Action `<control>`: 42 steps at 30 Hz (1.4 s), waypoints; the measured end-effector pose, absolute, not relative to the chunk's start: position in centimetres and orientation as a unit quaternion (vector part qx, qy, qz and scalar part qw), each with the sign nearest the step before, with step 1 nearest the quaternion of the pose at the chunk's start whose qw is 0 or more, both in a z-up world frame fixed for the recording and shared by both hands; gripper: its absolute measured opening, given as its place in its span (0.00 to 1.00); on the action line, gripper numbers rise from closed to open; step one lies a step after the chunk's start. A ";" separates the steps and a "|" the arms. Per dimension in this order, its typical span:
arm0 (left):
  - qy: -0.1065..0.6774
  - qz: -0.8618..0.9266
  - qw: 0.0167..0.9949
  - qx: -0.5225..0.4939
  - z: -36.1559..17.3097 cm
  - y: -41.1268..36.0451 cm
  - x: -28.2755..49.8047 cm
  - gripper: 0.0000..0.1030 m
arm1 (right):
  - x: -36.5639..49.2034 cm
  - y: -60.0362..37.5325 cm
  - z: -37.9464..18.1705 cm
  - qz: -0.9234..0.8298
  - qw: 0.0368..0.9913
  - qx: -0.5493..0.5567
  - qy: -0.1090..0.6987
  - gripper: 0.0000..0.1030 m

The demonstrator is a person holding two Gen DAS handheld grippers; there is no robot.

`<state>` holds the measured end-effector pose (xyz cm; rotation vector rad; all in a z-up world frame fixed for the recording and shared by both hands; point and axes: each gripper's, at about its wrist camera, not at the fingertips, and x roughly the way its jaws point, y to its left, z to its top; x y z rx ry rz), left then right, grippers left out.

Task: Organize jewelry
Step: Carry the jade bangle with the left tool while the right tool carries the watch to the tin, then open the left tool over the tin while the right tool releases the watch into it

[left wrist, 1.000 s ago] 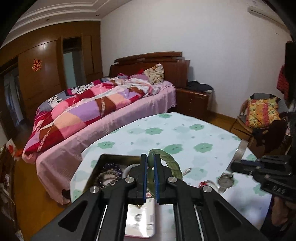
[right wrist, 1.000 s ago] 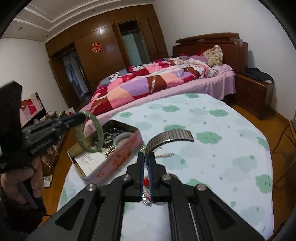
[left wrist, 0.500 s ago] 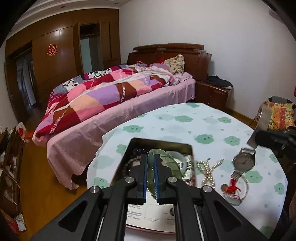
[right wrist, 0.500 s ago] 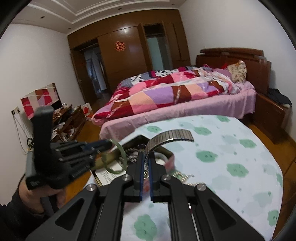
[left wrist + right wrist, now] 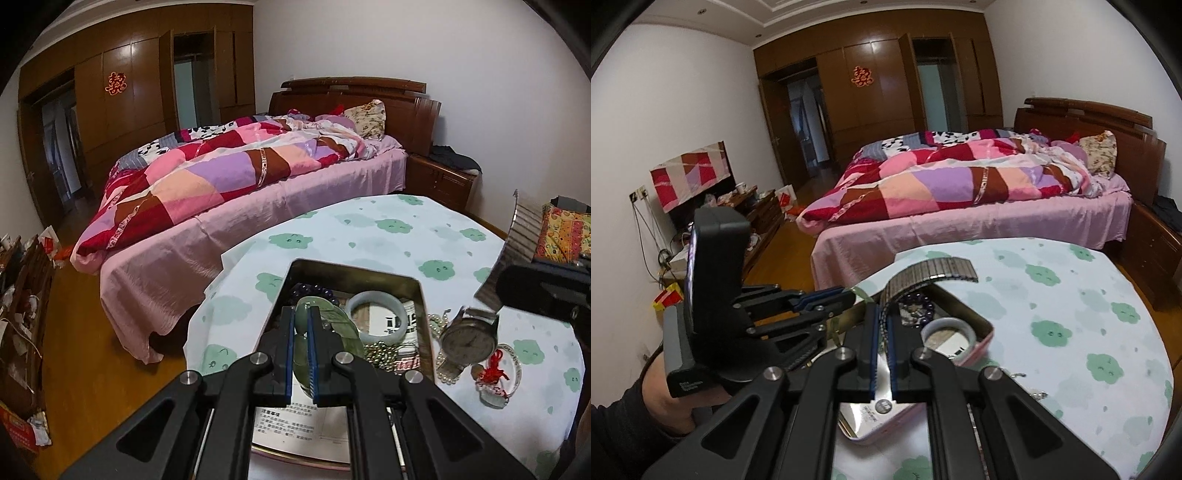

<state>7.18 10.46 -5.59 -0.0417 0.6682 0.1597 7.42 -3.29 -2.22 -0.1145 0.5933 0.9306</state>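
The left gripper [image 5: 299,314] was clamped on the green bangle [image 5: 334,325], whose lower arc was hidden behind its fingers. The right gripper [image 5: 881,314] was clamped on the watch [image 5: 469,341]. Since earlier, both had been carried over the tin [image 5: 354,271].

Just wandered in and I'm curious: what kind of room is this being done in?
A home bedroom, it seems: a bed with a patchwork quilt, a wooden wardrobe wall, and a table with a floral cloth.
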 end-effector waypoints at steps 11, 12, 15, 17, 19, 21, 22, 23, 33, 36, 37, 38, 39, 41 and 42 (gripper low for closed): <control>0.358 0.081 0.930 -0.019 -7.9 11.0 8.2 0.05 | 8.2 -1.2 -5.1 0.451 0.829 -0.066 0.324 0.06; 0.361 0.082 0.929 -0.018 -8.1 11.1 8.3 0.05 | 8.4 -1.1 -5.5 0.450 0.827 -0.065 0.330 0.06; 0.370 0.084 0.925 -0.018 -8.7 11.3 8.5 0.06 | 8.8 -0.8 -6.6 0.446 0.823 -0.065 0.345 0.06; 0.375 0.083 0.923 -0.015 -9.1 11.3 8.6 0.06 | 9.0 -0.7 -7.0 0.443 0.823 -0.068 0.350 0.06; 0.380 0.083 0.921 -0.013 -9.4 11.2 8.7 0.06 | 9.2 -0.6 -7.5 0.440 0.820 -0.071 0.357 0.06; 0.385 0.082 0.919 -0.009 -9.7 11.0 8.9 0.06 | 9.3 -0.5 -7.9 0.437 0.820 -0.074 0.363 0.07; 0.387 0.084 0.918 -0.009 -9.8 11.0 8.9 0.06 | 9.4 -0.4 -8.1 0.435 0.819 -0.076 0.366 0.07; 0.387 0.085 0.918 -0.009 -9.9 11.1 8.9 0.06 | 9.5 -0.4 -8.3 0.434 0.818 -0.075 0.369 0.07; 0.380 0.097 0.920 -0.005 -9.2 10.9 8.7 0.27 | 9.9 -0.6 -9.0 0.430 0.817 -0.068 0.379 0.27; 0.353 0.120 0.928 -0.012 -8.1 11.4 8.0 0.63 | 9.9 -1.1 -8.6 0.426 0.824 -0.061 0.370 0.45; 0.346 0.118 0.931 -0.016 -7.8 11.5 7.9 0.65 | 9.9 -1.3 -8.5 0.425 0.825 -0.059 0.367 0.45; 0.342 0.111 0.933 -0.022 -7.5 11.5 7.8 0.65 | 10.0 -1.4 -8.3 0.426 0.825 -0.057 0.367 0.46; 0.341 0.111 0.933 -0.024 -7.3 11.5 7.7 0.65 | 10.0 -1.7 -8.1 0.425 0.825 -0.052 0.367 0.46; 0.339 0.118 0.933 -0.021 -7.1 11.3 7.5 0.65 | 9.9 -2.2 -7.9 0.423 0.828 -0.054 0.364 0.48; 0.337 0.119 0.934 -0.021 -7.0 11.1 7.4 0.65 | 9.7 -2.8 -7.7 0.419 0.832 -0.055 0.360 0.53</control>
